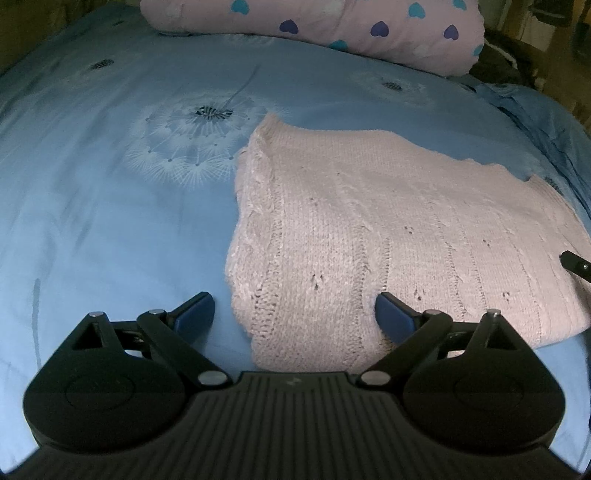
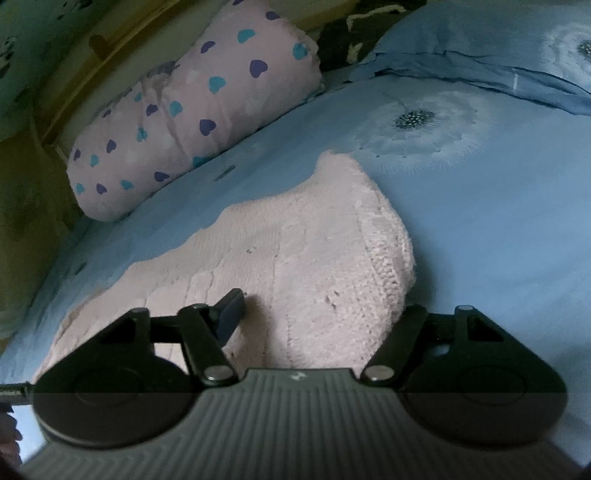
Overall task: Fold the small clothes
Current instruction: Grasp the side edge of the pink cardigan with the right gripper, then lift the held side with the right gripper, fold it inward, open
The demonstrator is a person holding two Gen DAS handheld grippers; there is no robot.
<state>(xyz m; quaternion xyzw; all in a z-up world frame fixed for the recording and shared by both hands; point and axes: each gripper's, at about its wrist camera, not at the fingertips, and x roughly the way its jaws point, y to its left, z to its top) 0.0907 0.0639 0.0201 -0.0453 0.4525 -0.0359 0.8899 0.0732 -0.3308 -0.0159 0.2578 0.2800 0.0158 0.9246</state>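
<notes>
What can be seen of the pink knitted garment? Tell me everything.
The pink knitted garment is pale pink, chunky-knit wool by the look of it, with cable ribs and small eyelet holes. It lies flat on the blue bedsheet, apparently already folded, with a thick rolled edge on one side. The left gripper straddles its near corner, jaws wide, one finger on the knit. The right gripper straddles another corner, one finger resting on top, the other hidden behind the fabric.

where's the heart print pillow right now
The heart print pillow lies at the far end of the blue bedsheet, top of the left wrist view, beyond the pink knitted garment and apart from it.
</notes>
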